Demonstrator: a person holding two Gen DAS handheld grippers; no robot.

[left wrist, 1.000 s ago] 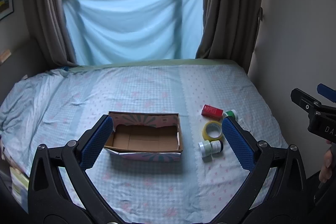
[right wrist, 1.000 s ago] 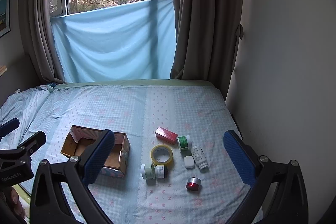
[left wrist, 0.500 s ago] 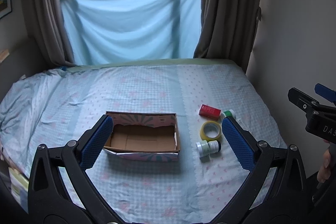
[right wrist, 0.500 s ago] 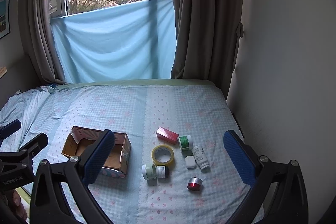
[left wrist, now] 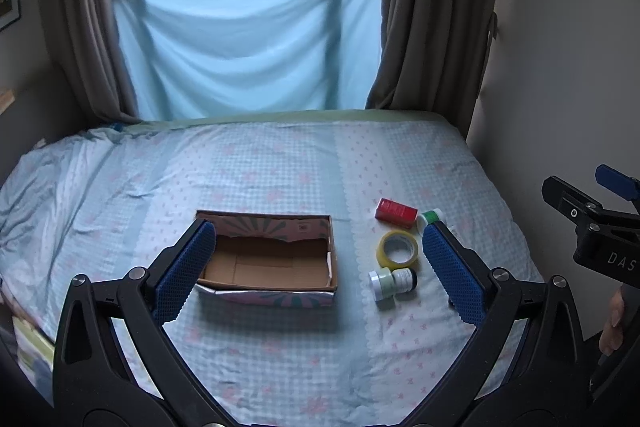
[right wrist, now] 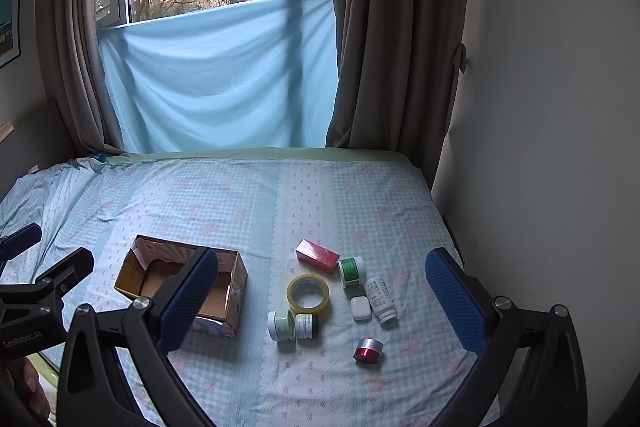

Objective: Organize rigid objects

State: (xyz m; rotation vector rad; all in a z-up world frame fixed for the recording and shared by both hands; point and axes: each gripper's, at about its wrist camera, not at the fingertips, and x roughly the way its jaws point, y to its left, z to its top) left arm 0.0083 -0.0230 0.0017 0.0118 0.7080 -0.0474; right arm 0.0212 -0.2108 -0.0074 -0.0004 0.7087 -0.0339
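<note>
Cardboard box [left wrist: 266,261] on the bed [right wrist: 256,195] holds nothing; left tongs [left wrist: 318,269] and right tongs [right wrist: 322,301] are spread wide, gripping nothing.

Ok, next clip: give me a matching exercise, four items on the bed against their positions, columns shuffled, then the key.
Items:
1. red box
2. tape roll
3. cardboard box
4. small red-and-silver tin

Positions, as seen in the right wrist view:
A. nearest the camera, alone in front of the cluster
B. left of the cluster, open top, nothing inside that shows
C. farthest item of the cluster, beside the green-labelled jar
D. middle of the cluster, lying flat just behind two small jars

Pairs: 1-C, 2-D, 3-B, 4-A
</note>
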